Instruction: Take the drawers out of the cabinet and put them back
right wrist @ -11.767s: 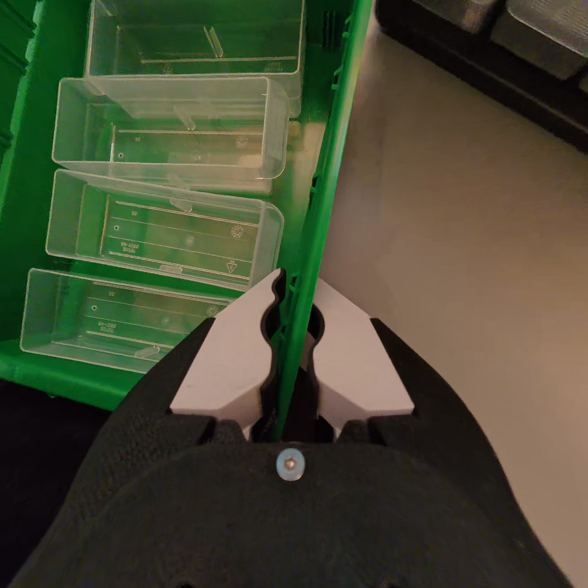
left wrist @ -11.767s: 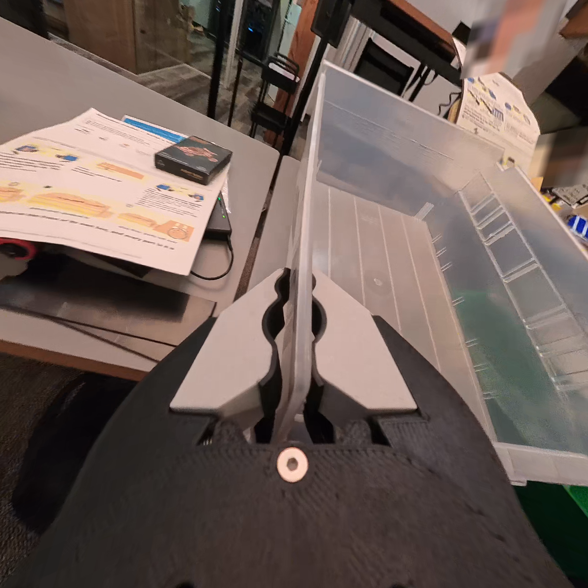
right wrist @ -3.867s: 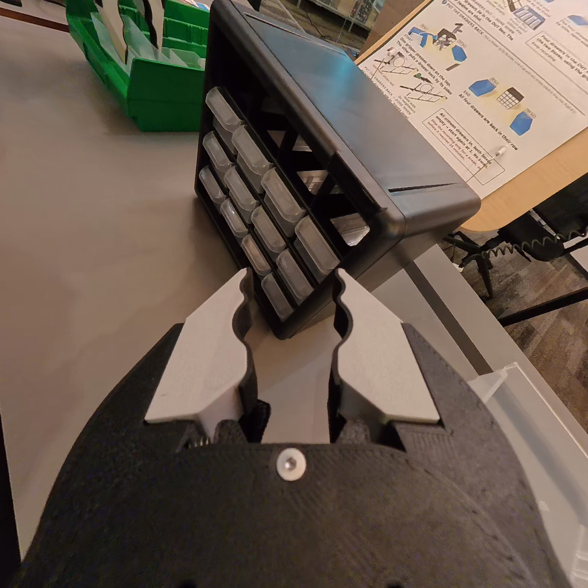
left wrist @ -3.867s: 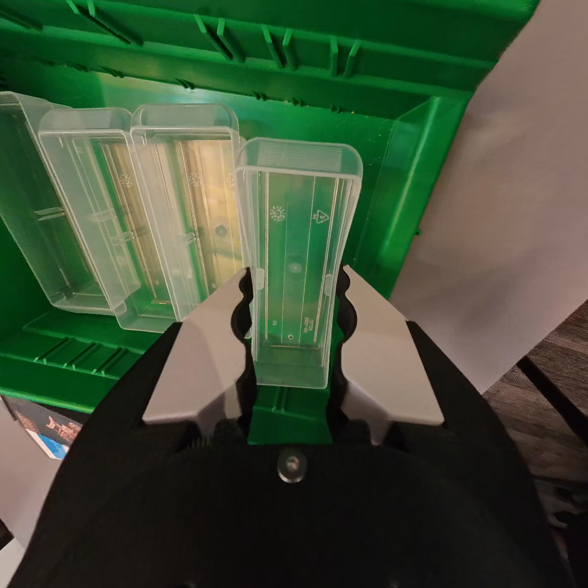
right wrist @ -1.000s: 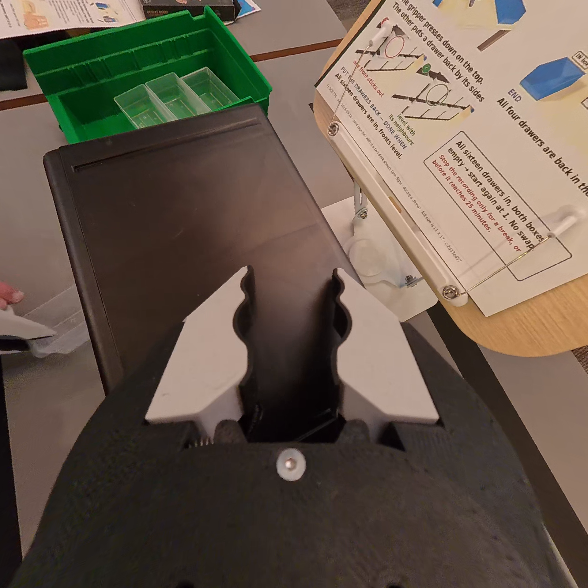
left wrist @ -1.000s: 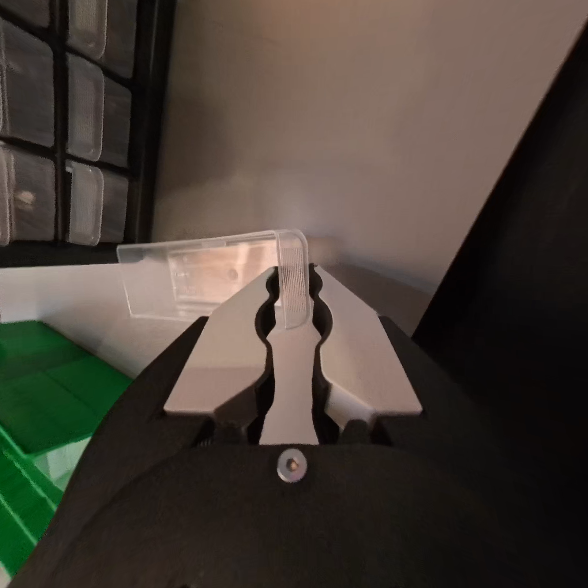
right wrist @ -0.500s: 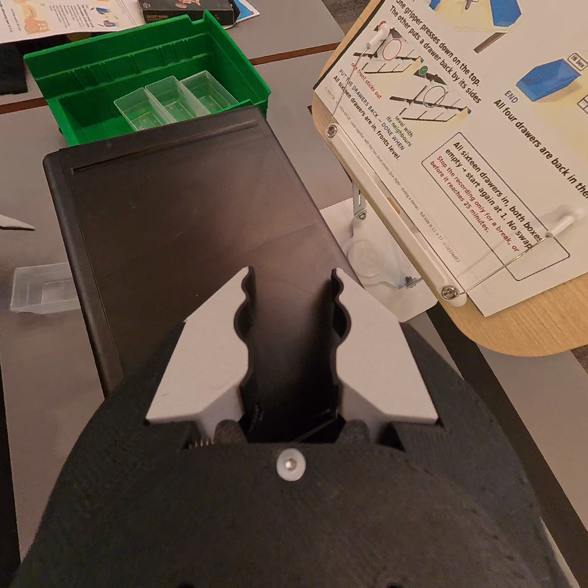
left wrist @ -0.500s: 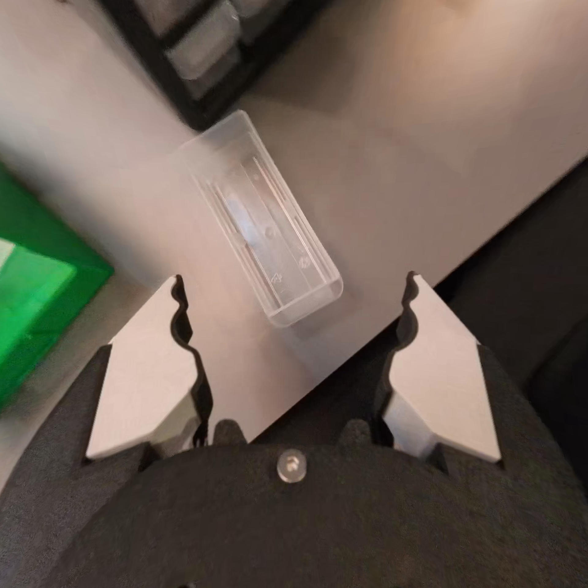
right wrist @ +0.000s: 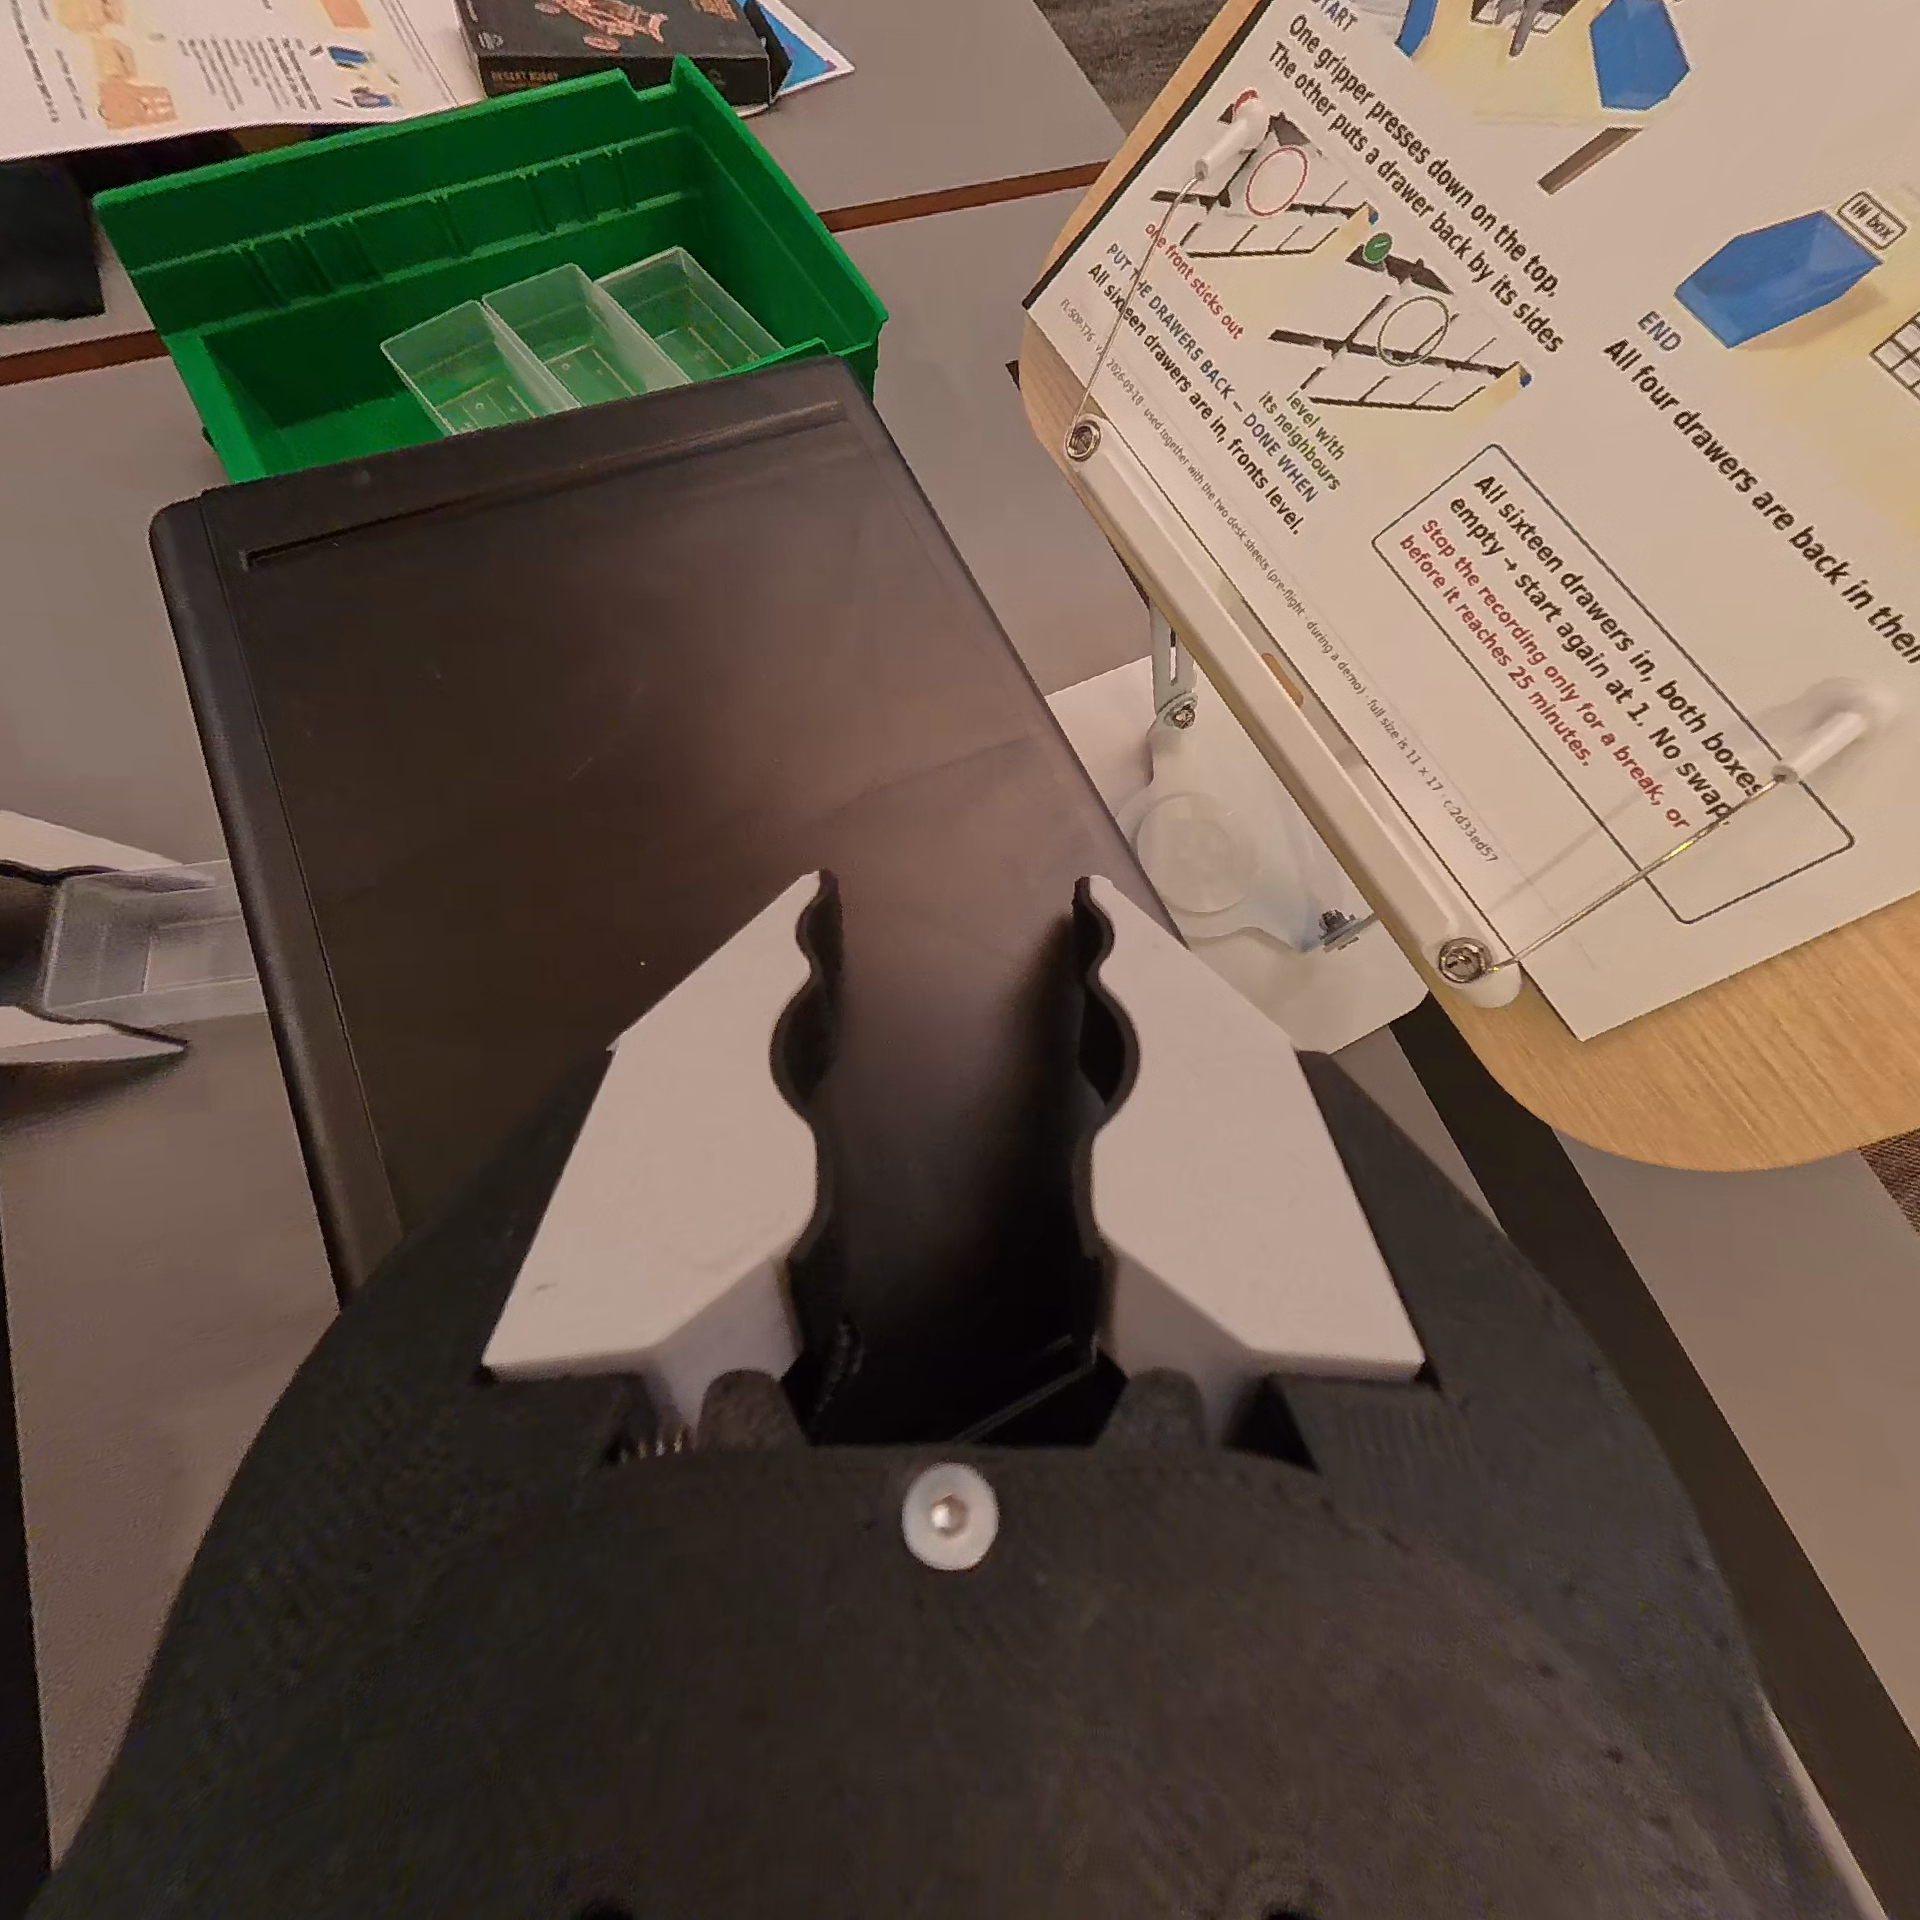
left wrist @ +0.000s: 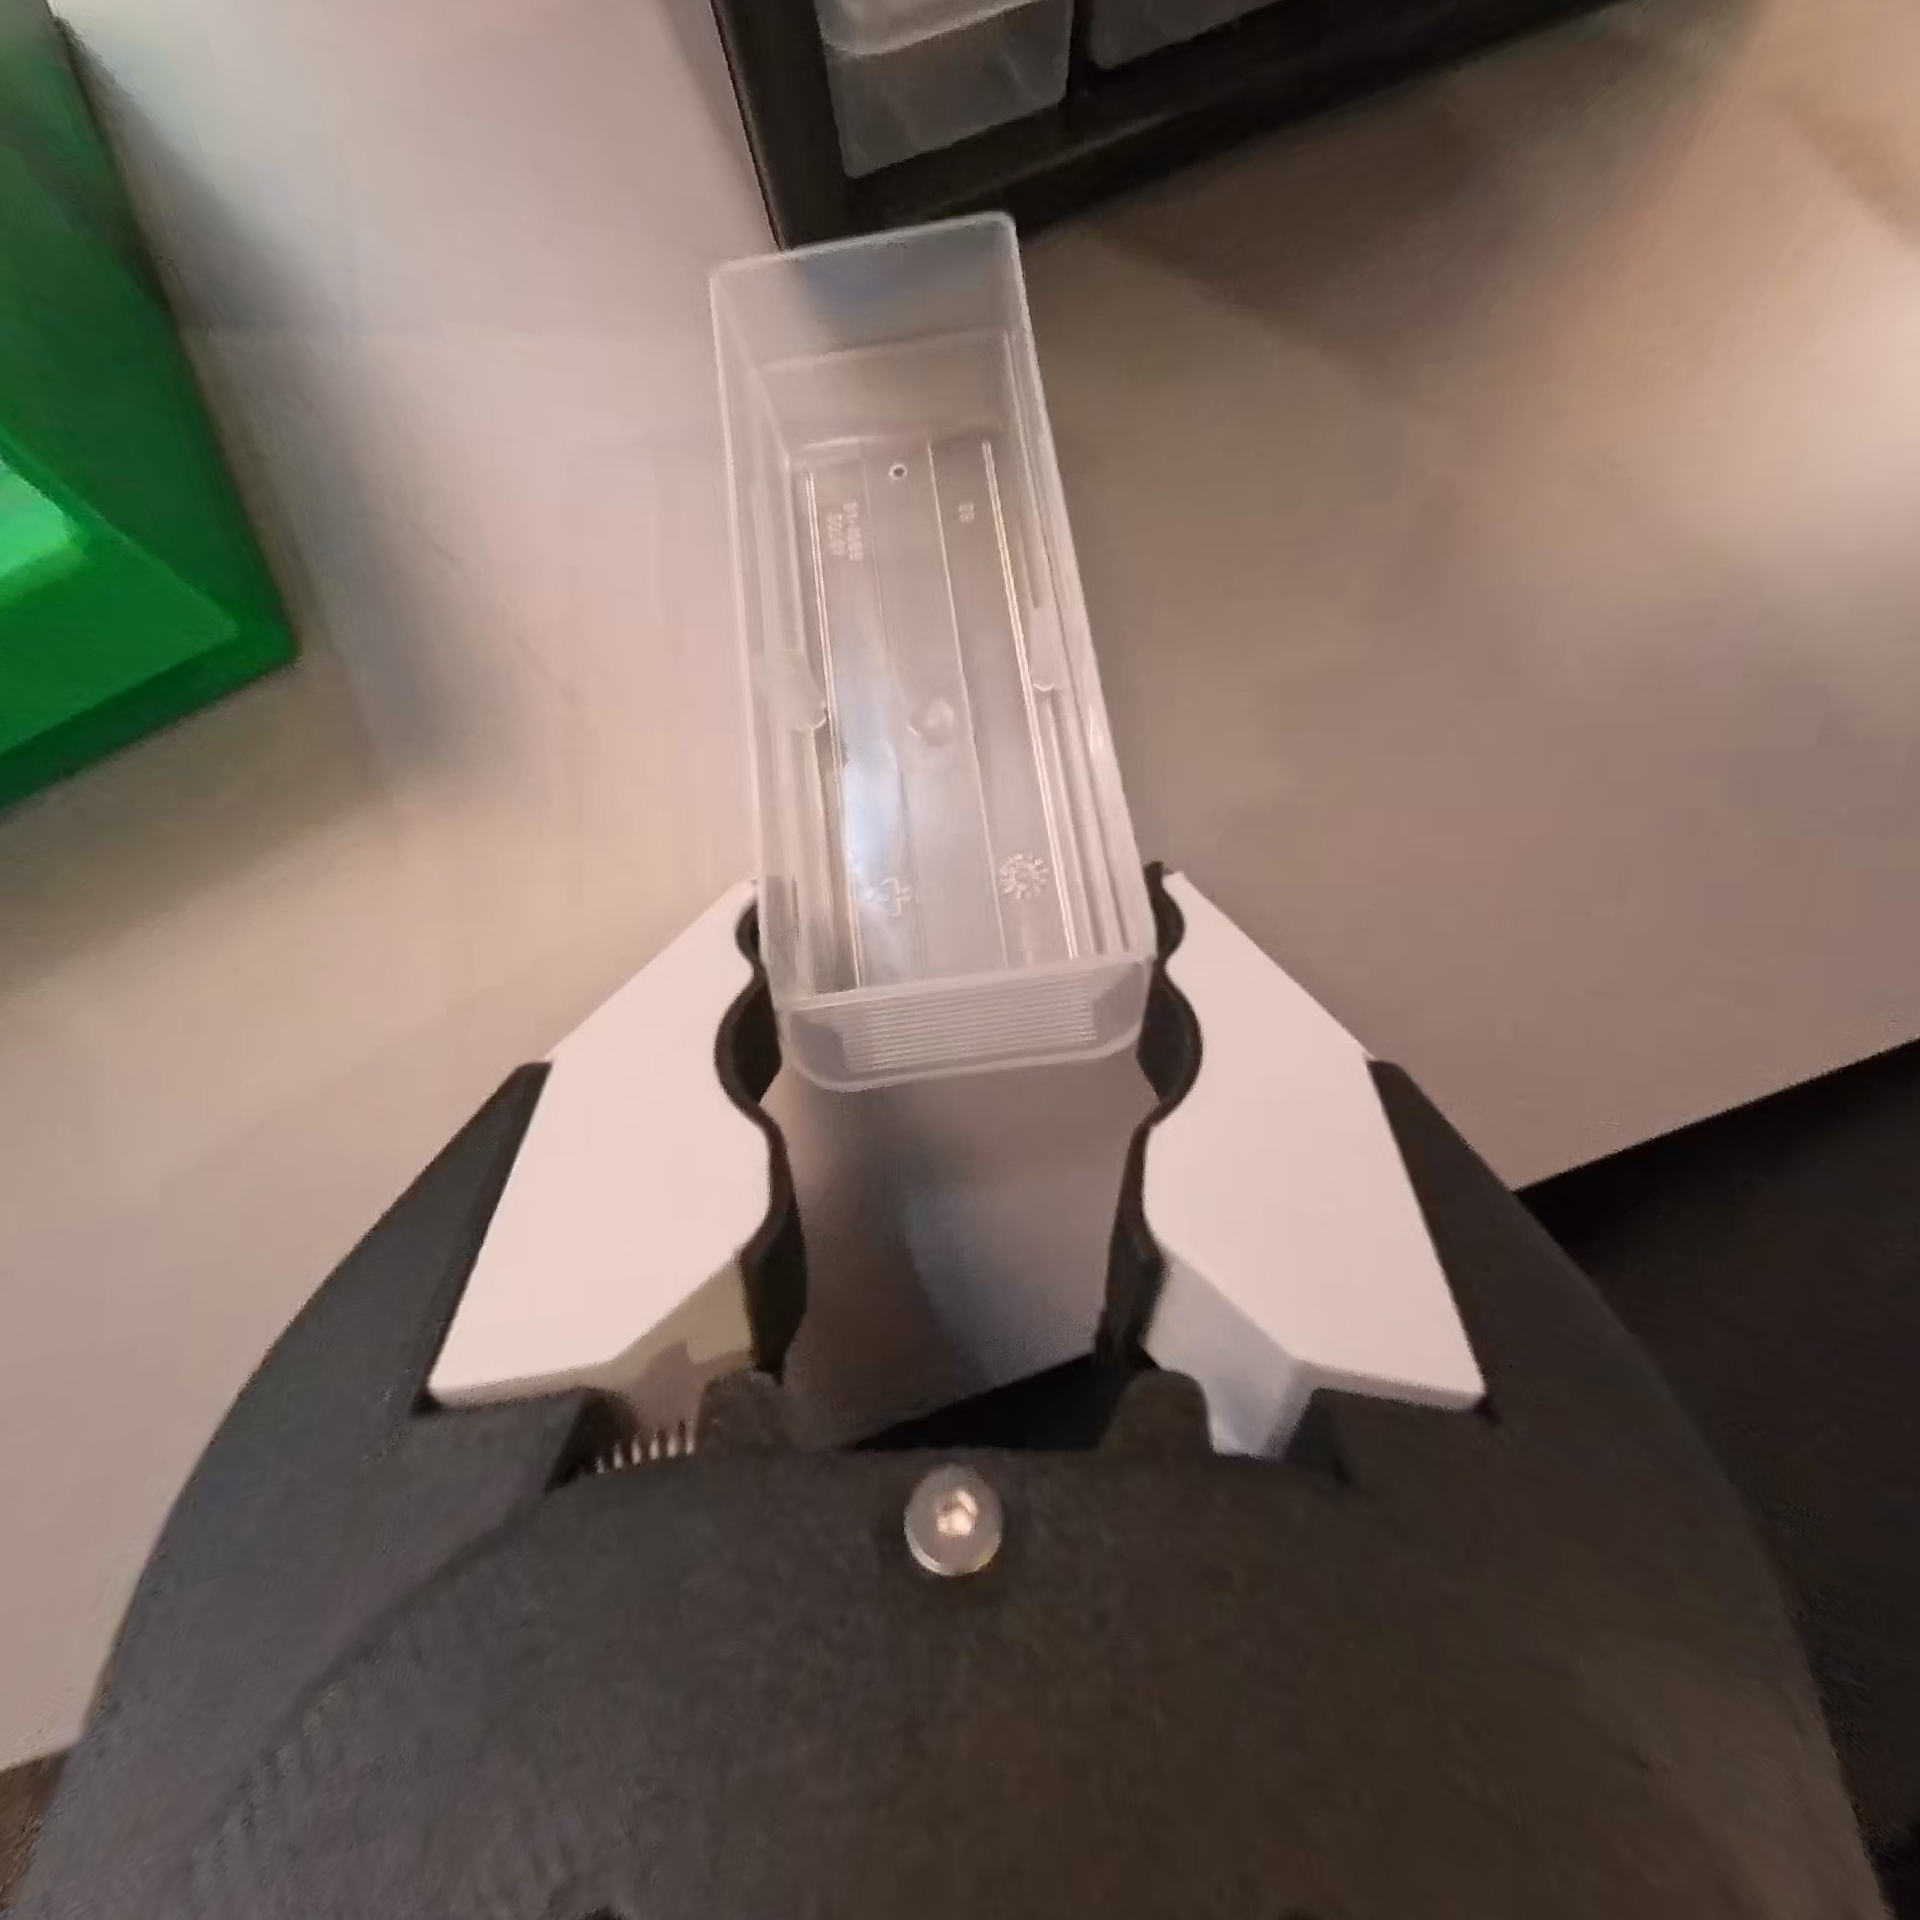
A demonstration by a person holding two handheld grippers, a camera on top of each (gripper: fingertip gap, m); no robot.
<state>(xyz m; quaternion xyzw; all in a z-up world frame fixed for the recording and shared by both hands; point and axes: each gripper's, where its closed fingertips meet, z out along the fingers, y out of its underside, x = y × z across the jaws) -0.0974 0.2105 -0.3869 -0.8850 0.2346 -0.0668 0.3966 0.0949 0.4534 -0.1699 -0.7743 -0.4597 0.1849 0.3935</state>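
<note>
A clear plastic drawer lies lengthwise in front of the black cabinet, its far end close to the cabinet's lower left corner. My left gripper is shut on the drawer's near end, with a finger against each long side. In the right wrist view the drawer and the left gripper's fingers show at the left edge, beside the cabinet. My right gripper is open and empty over the cabinet's flat black top. Whether it touches the top I cannot tell.
A green bin stands behind the cabinet with three clear drawers in it; its corner shows in the left wrist view. An instruction sheet on a wooden board leans at the right. Papers and a black box lie at the back.
A second ago my left gripper pinched the drawer's front end. It then let go and opened wide above it. Now it has closed on the drawer's sides. The right gripper has barely moved.
</note>
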